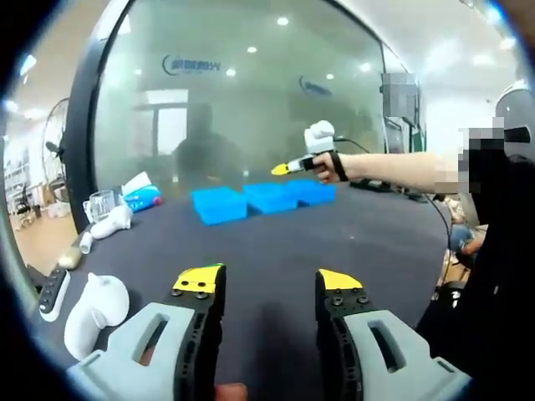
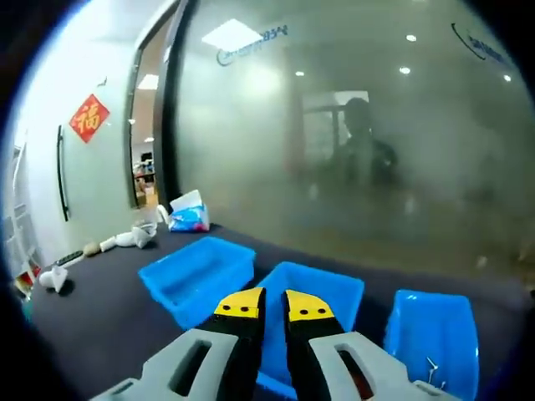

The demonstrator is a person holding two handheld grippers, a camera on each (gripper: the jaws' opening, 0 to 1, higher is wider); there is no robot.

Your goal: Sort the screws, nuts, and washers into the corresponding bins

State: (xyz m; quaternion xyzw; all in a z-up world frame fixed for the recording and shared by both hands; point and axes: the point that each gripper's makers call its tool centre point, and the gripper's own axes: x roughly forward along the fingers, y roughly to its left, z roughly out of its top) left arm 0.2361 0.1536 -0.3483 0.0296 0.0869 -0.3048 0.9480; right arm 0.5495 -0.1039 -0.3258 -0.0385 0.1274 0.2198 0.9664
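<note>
Three blue bins stand in a row on the dark table [image 1: 334, 242]: the left bin [image 1: 219, 204], middle bin [image 1: 269, 196] and right bin [image 1: 313, 190]. My left gripper [image 1: 269, 281] is open, low over the near table, with nothing between its jaws. A hand holds my right gripper [image 1: 284, 169] above the bins, with its yellow tips together. In the right gripper view my right gripper [image 2: 274, 307] hovers over the middle bin [image 2: 326, 288], jaws almost touching, nothing visible between them. The left bin [image 2: 196, 274] looks empty. Small metal pieces [image 2: 430, 366] lie in the right bin [image 2: 435, 330].
A white curved object [image 1: 96, 305], a remote [image 1: 52, 292], a glass cup [image 1: 100, 203] and a tissue pack [image 1: 142, 197] sit along the table's left side. A frosted glass wall [image 1: 251, 100] rises behind the bins. The person's arm [image 1: 393, 167] reaches in from the right.
</note>
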